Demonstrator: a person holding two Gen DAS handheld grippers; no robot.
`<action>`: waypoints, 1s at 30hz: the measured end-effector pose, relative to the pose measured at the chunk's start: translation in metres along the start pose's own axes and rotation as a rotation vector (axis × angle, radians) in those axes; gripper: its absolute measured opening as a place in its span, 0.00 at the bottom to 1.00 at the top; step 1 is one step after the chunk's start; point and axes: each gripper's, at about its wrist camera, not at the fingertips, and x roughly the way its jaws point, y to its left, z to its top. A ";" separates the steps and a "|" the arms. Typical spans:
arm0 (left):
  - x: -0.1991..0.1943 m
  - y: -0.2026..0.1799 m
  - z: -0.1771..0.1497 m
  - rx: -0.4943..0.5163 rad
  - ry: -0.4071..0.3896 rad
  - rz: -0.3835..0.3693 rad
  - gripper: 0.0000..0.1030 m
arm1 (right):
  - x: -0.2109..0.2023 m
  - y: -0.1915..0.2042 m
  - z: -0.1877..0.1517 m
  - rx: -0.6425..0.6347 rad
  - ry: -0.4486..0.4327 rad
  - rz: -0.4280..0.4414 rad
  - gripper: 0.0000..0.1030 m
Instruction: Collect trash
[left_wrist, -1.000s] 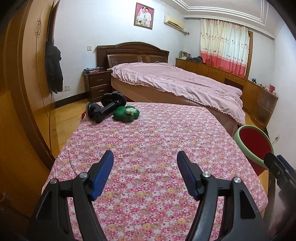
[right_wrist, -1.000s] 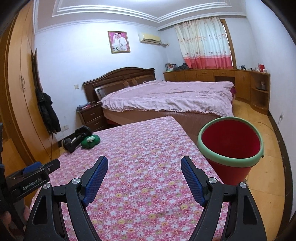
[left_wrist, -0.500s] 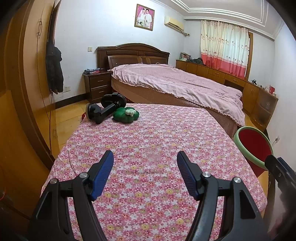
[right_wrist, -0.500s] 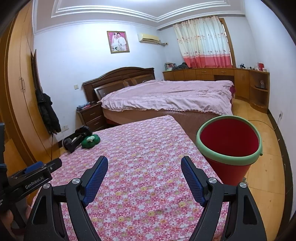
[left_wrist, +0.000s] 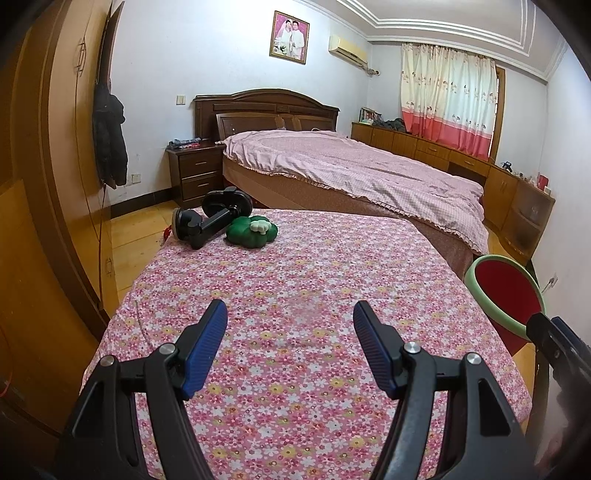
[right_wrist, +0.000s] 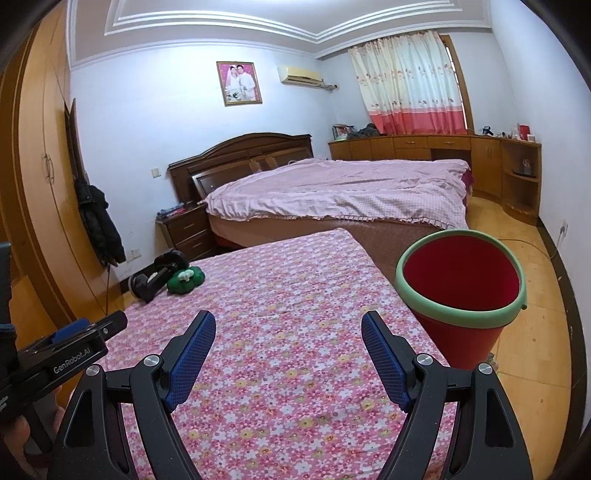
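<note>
A red bin with a green rim (right_wrist: 460, 291) stands on the floor beside the right edge of the table; it also shows in the left wrist view (left_wrist: 504, 291). A green clover-shaped object (left_wrist: 252, 230) and a black holder with a suction cup (left_wrist: 210, 218) lie at the table's far left corner, also in the right wrist view as the green object (right_wrist: 185, 280) and the holder (right_wrist: 155, 277). My left gripper (left_wrist: 290, 328) is open and empty above the near tabletop. My right gripper (right_wrist: 288, 332) is open and empty too, to the right of the left one.
The table carries a pink flowered cloth (left_wrist: 314, 295). A bed with a pink cover (left_wrist: 351, 173) stands behind it, a nightstand (left_wrist: 195, 177) to its left. A wooden wardrobe (left_wrist: 44, 184) runs along the left. Low cabinets (right_wrist: 443, 155) line the far wall.
Both grippers have drifted slightly; the bin sits a little lower and further right in the left wrist view. Both grippers stay open and nothing was taken hold of.
</note>
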 end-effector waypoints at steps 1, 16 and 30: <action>0.000 0.000 0.000 -0.002 0.000 0.000 0.69 | 0.000 0.000 0.000 0.000 0.000 0.000 0.80; -0.001 0.002 -0.001 -0.018 0.004 0.007 0.69 | -0.001 0.001 -0.001 0.005 0.004 0.000 0.80; -0.002 0.001 -0.001 -0.017 -0.001 0.003 0.69 | -0.002 0.002 -0.001 0.003 0.006 0.002 0.80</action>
